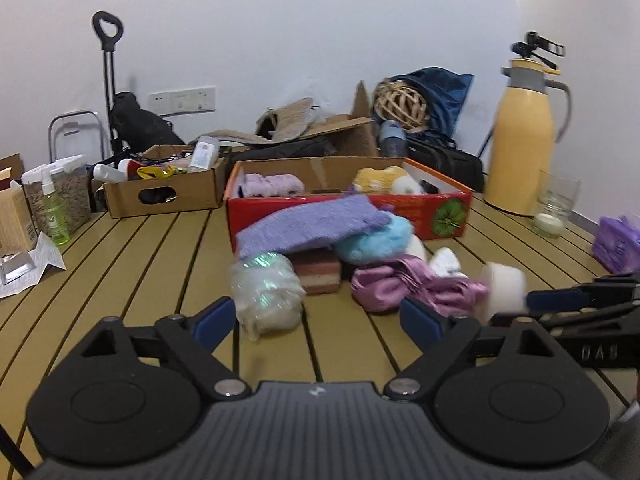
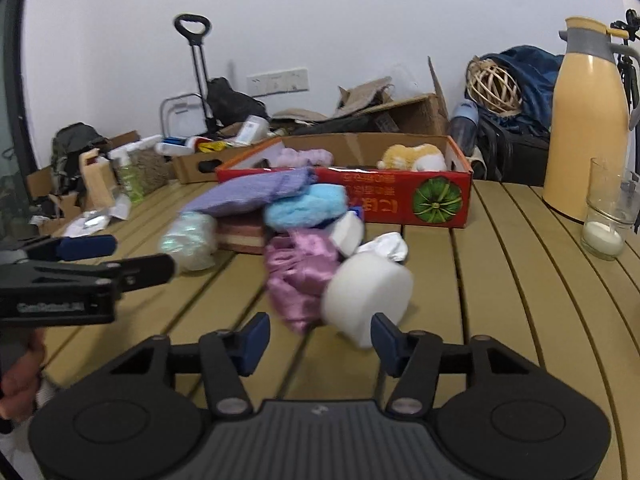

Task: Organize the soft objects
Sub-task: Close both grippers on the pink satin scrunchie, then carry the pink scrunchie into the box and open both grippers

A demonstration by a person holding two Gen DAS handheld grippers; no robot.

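A pile of soft things lies on the slatted table before a red box (image 1: 424, 206) (image 2: 400, 196): a purple knit cloth (image 1: 312, 224) (image 2: 256, 192), a blue plush (image 1: 376, 240) (image 2: 304, 206), a striped sponge (image 1: 320, 274) (image 2: 244, 234), a shiny wrapped ball (image 1: 266, 292) (image 2: 190, 240), pink satin cloth (image 1: 404, 284) (image 2: 298, 276) and a white round sponge (image 1: 502, 290) (image 2: 366, 292). My left gripper (image 1: 316, 320) is open, just short of the wrapped ball. My right gripper (image 2: 318, 338) is open, and the white sponge sits by its right finger. The box holds a lilac plush (image 1: 272, 184) and a yellow plush (image 1: 380, 180).
A yellow thermos (image 1: 520, 136) (image 2: 588, 120) and a glass with a candle (image 1: 554, 208) (image 2: 606, 212) stand at the right. A brown cardboard box (image 1: 160, 188) of bottles, a spray bottle (image 1: 54, 216) and papers lie at the left. A purple packet (image 1: 618, 242) lies far right.
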